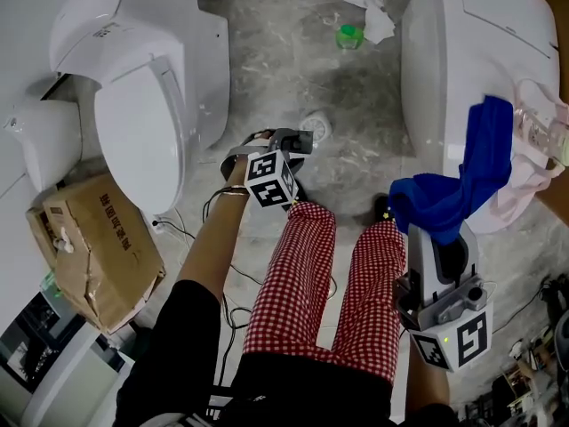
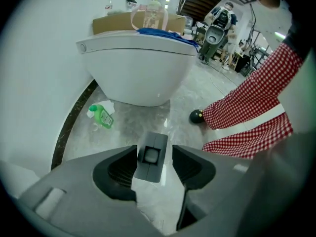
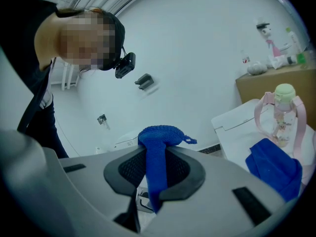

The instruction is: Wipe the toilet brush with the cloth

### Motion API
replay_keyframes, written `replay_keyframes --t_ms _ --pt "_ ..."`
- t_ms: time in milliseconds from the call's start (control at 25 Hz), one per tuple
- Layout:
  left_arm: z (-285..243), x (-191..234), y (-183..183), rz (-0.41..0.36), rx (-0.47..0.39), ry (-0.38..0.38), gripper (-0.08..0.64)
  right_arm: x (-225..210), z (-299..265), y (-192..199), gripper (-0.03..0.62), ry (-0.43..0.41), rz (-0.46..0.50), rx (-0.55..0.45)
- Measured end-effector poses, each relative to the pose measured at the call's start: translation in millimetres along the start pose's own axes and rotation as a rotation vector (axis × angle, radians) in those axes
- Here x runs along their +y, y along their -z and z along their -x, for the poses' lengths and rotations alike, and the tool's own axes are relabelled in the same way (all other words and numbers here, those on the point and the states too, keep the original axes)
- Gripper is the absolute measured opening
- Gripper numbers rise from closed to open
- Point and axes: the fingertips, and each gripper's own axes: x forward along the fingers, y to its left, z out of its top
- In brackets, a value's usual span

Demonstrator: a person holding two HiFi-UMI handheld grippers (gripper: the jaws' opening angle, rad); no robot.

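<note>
At lower right of the head view, the right gripper point(image 3: 155, 168) has its fingers pinched tight on a blue cloth point(image 1: 444, 198), whose far end trails up onto the white toilet point(image 1: 437, 56) at the right edge. Near the middle of that view the left gripper point(image 2: 152, 168) points over the grey floor point(image 1: 284, 60), its fingers narrow around the grey end of the brush point(image 2: 153, 143), which sticks out past their tips, well apart from the cloth.

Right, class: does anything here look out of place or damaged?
A green bottle lies on its side on the floor beside a crumpled white wad, like litter. The cardboard box at left is dented and creased.
</note>
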Motion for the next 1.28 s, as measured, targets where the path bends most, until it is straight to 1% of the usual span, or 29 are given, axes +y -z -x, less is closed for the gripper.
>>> replay_keyframes --t_ms 120,240,320,440,560,720,920,1080,1200,1280 --pt "-6 -1 1 -0.034 0.028 0.013 0.222 -1 0 -1 0.069 0.003 -0.002 -0.007" --pt "-12 -1 3 -0.041 0.051 0.023 0.222 -2 0 0 0.069 0.011 0.003 -0.004" --pt "-17 0 4 -0.041 0.067 0.026 0.222 -2 0 1 0.069 0.013 0.027 0.005" --pt "-23 2 7 -0.062 0.105 0.031 0.221 0 0 3 0.069 0.014 0.057 0.019" --pt "-29 -1 7 -0.064 0.137 0.054 0.221 -1 1 4 0.069 0.018 0.046 0.018" --pt "-39 -6 6 -0.086 0.172 0.067 0.221 -2 3 5 0.069 0.016 0.034 0.014" --pt "-52 -8 11 -0.072 0.216 0.087 0.221 -5 3 6 0.069 0.016 0.050 0.021" --pt "-62 -9 12 -0.073 0.245 0.077 0.221 -11 6 7 0.069 0.017 0.047 0.021" --pt "-67 -10 14 -0.062 0.249 0.078 0.221 -14 7 6 0.069 0.028 0.048 0.024" --pt "-69 -11 15 -0.072 0.248 0.071 0.221 -15 9 8 0.069 0.038 0.043 0.028"
